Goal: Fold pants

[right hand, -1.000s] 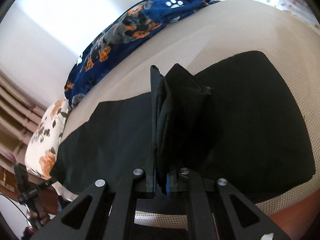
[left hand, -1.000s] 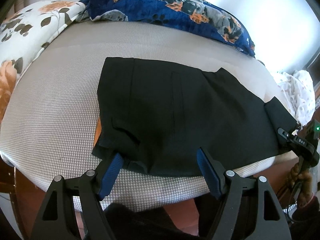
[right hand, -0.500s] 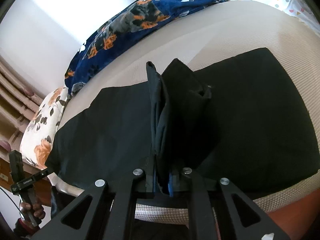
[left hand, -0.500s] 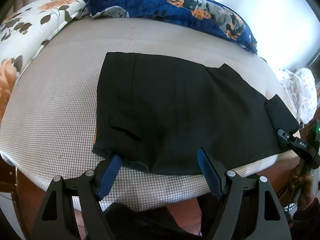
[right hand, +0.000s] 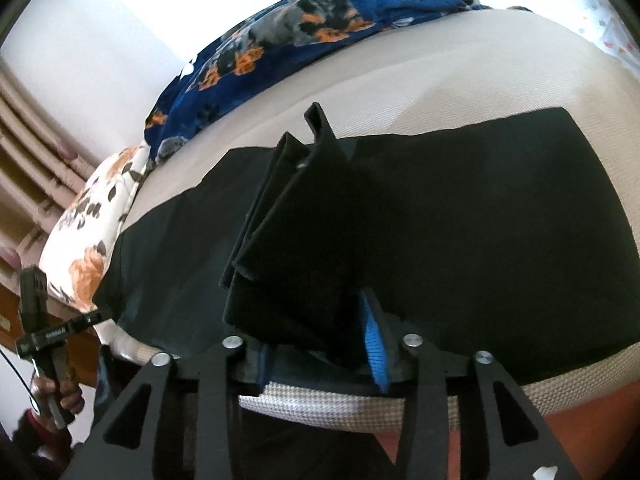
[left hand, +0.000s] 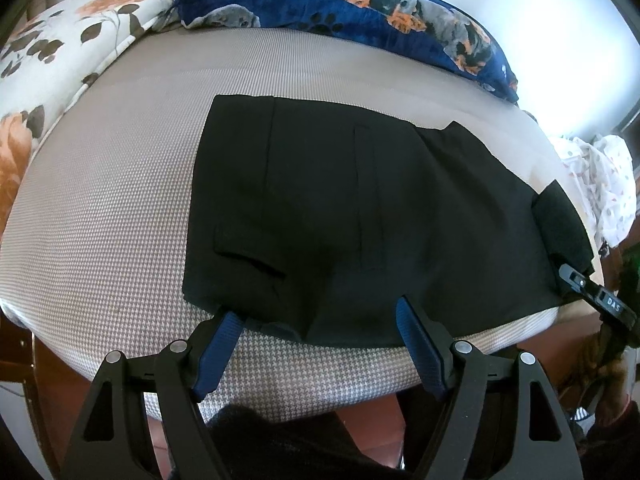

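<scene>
Black pants (left hand: 340,216) lie flat across a grey houndstooth bed (left hand: 120,220), waistband to the left. My left gripper (left hand: 320,320) is open, its blue pads at the pants' near edge, with nothing between them. My right gripper (right hand: 316,320) has its jaws parted; the leg-end fabric (right hand: 296,240) still stands bunched between the fingers. In the left wrist view that gripper (left hand: 576,276) sits at the folded-up leg end (left hand: 560,224) on the right.
A blue dog-print blanket (left hand: 360,4) lies along the bed's far side. A floral pillow (left hand: 52,52) sits at the left end. White dotted cloth (left hand: 600,184) lies past the right end. The bed's near edge drops to a reddish floor (left hand: 368,412).
My right gripper's jaws have opened from shut on the leg end, and the fabric has tilted left. The left gripper stayed open near the pants' edge.
</scene>
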A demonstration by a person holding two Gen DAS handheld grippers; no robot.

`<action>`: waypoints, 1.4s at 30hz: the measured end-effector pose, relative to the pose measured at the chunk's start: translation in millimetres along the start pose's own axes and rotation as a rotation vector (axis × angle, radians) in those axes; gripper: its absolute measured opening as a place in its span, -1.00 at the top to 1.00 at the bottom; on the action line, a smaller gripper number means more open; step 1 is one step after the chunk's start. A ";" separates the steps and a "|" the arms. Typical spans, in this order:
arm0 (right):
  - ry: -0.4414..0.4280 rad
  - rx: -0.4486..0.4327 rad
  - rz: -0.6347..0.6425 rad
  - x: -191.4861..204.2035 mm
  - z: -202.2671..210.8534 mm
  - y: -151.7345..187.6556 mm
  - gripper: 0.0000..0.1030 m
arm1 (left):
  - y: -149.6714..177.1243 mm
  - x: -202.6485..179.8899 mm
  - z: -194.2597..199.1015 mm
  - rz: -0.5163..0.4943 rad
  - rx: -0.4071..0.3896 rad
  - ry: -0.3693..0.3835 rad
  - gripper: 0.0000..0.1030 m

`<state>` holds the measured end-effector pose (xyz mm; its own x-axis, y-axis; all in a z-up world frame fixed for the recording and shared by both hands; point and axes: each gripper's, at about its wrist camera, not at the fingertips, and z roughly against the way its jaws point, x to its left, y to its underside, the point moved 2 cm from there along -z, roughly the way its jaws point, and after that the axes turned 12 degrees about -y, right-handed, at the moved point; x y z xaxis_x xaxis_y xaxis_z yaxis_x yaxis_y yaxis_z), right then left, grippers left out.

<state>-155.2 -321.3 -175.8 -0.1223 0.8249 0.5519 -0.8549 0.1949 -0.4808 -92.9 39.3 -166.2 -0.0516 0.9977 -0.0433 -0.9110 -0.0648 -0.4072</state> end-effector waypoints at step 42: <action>-0.306 0.128 -0.227 -7.8 -11.0 21.4 0.65 | -0.1 3.2 -5.5 0.022 0.038 0.029 -0.49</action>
<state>-167.1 -317.8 -197.9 -0.0515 0.5689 0.8208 -0.9311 0.2699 -0.2454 -90.7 42.4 -171.3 -0.0605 0.9951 -0.0787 -0.9249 -0.0855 -0.3705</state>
